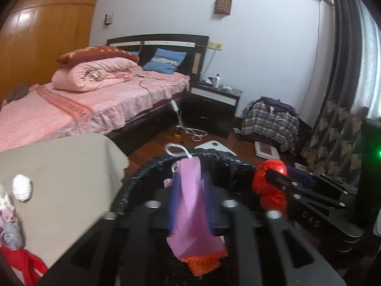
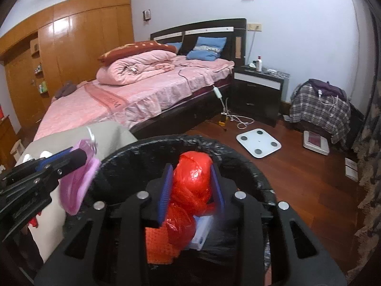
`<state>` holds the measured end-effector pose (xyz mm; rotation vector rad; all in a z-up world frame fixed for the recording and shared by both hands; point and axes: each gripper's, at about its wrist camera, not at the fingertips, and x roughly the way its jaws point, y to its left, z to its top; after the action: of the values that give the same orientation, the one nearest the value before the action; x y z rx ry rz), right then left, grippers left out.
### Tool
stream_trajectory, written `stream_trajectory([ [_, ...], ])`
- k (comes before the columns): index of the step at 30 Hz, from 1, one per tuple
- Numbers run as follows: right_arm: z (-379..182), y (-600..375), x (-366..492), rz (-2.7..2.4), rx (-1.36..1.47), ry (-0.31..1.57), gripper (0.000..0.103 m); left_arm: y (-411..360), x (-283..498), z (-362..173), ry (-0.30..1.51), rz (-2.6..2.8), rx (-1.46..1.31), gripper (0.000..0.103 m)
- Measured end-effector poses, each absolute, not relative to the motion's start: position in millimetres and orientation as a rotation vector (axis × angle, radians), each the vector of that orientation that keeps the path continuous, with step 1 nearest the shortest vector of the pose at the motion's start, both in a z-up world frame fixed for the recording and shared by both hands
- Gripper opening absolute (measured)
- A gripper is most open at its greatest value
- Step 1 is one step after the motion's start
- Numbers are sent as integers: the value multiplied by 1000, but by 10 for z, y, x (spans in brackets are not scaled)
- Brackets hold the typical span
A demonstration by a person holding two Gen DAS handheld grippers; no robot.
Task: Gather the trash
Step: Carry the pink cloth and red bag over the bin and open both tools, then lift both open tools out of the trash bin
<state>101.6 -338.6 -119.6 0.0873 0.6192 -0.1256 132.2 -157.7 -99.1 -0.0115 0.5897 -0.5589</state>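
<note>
A bin lined with a black bag (image 1: 142, 169) (image 2: 147, 143) stands right below both grippers. My left gripper (image 1: 190, 183) is over it with a pink paper bag (image 1: 190, 205) with white handles between its blue pads. The bag looks blurred and loose, so the jaws stand open around it. My right gripper (image 2: 191, 174) is over the bin too, shut on a crumpled red plastic bag (image 2: 193, 174). An orange mesh piece (image 2: 157, 245) and a white box (image 2: 202, 231) lie inside the bin. Each gripper shows at the edge of the other's view.
A beige-covered surface (image 1: 59, 178) left of the bin carries a white wad (image 1: 22, 188) and some red cloth. Beyond are a pink bed (image 2: 142, 95), a dark nightstand (image 2: 259, 90), a white scale (image 2: 258, 143) on the wood floor, and a plaid bundle (image 2: 319, 104).
</note>
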Motion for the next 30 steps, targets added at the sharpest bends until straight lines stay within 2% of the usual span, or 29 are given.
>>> stream_trajectory([
  [2,-1216,-3442,1015,-143,91,619,43,-1605,1319,-992,586,-566,-14,44],
  [4,-1218,-3471,1013,-153,97,614,50,-1591,1315,-991,583,-562,-8,47],
  [6,-1220,-3488,1000,-161,97,607,67,-1548,1305,-997,580,-543,-8,57],
  [7,-1220,-3490,984,-168,96,602,72,-1499,1302,-994,577,-528,-12,60],
  [9,-1207,-3491,968,-176,99,590,94,-1421,1317,-976,573,-494,-15,74],
  [14,-1156,-3378,951,-148,108,584,96,-1082,1277,-934,552,-390,-25,89],
  [18,-1129,-3163,942,-109,105,577,97,-759,1211,-921,551,-313,-37,94],
  [30,-1164,-2259,1042,60,82,608,97,226,899,-1045,556,-85,-27,95],
])
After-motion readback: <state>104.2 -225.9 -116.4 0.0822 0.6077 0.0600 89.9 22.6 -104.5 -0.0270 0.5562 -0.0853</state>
